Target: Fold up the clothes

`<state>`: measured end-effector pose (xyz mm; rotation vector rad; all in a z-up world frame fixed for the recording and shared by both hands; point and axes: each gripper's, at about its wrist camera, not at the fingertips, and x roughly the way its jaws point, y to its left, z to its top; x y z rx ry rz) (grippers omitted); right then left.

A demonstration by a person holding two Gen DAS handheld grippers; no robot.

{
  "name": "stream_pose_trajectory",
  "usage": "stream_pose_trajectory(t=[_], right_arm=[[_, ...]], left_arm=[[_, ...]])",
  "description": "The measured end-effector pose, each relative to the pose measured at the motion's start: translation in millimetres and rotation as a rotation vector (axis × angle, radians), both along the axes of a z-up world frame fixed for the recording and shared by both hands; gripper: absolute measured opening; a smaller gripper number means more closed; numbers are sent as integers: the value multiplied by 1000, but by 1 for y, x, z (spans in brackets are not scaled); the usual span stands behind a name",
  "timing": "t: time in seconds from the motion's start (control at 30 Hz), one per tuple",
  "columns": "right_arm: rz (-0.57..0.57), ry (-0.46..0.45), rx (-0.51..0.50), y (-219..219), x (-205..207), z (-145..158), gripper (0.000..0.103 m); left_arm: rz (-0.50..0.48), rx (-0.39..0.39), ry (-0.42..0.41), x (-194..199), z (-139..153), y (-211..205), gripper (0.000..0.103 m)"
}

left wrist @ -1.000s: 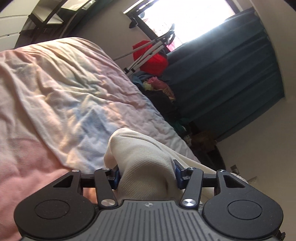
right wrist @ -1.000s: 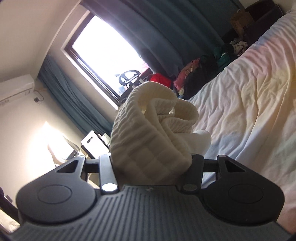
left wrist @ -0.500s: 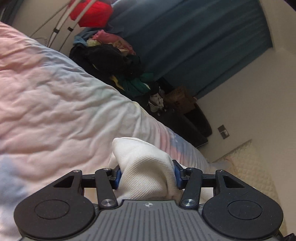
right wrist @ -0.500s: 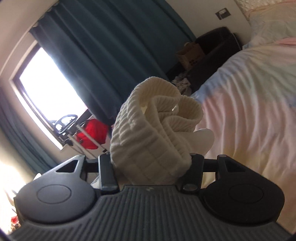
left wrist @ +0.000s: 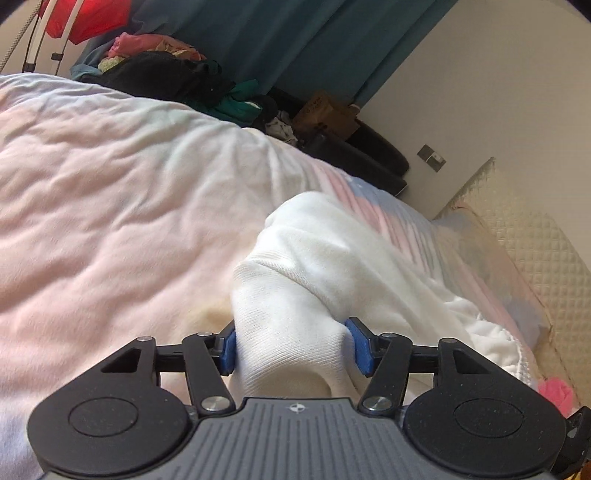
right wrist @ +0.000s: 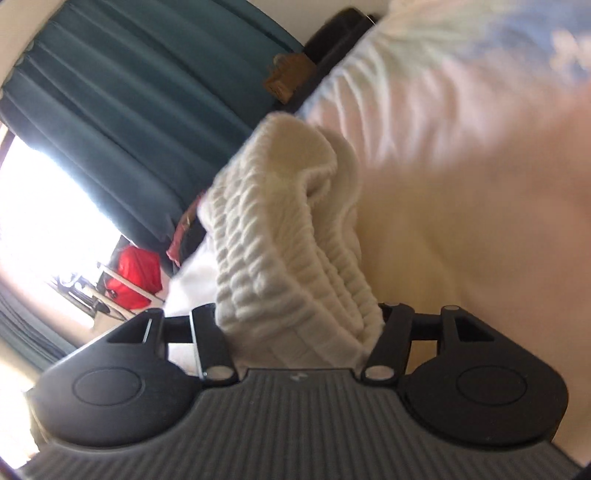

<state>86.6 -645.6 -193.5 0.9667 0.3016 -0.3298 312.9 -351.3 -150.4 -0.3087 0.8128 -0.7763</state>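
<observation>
cream knit garment (left wrist: 306, 280) clamped in left gripper (left wrist: 295, 349); right gripper (right wrist: 301, 325) apparently pinching ribbed hem (right wrist: 280, 236) above bed (left wrist: 110, 192)

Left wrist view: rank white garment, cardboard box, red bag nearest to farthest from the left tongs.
1. white garment: clamped in the left tongs, lying on the bed.
2. cardboard box: on the floor past the bed's far edge, right of centre.
3. red bag: top left corner, behind the clothes pile.
</observation>
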Motion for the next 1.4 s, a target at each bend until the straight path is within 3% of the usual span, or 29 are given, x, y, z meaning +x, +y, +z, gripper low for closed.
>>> stream_pose_trajectory(t=[0.07,0.13,0.2,0.33,0.43,0.63,0.67,0.7,0.73,0.97,1.23,1.4], right_arm=[[-6,9,22,2,-2,2,61],[-13,60,54,4,-4,14,62],[-2,134,43,13,-7,35,63],[39,244,-43,38,-12,76,63],[64,250,-79,61,-24,104,63],[83,217,-255,90,-73,164,63],[88,210,-276,90,-78,172,69],[92,197,-291,93,-85,181,84],[96,184,-305,96,-94,189,92],[53,163,-466,140,-147,238,93],[24,108,-625,204,-193,253,93],[12,75,-702,237,-212,247,93]], left_arm=[[-3,1,-11,-2,3,3,63],[8,56,-28,-10,15,3,68],[38,135,-52,-22,34,4,79],[19,208,-135,-62,83,16,83],[12,215,-184,-96,122,27,84],[25,207,-320,-165,198,50,102],[29,211,-338,-177,208,54,103],[34,215,-355,-188,217,59,103],[36,222,-375,-200,225,61,103],[37,279,-531,-283,272,75,103],[57,257,-607,-359,285,108,103],[79,228,-591,-380,275,135,103]])
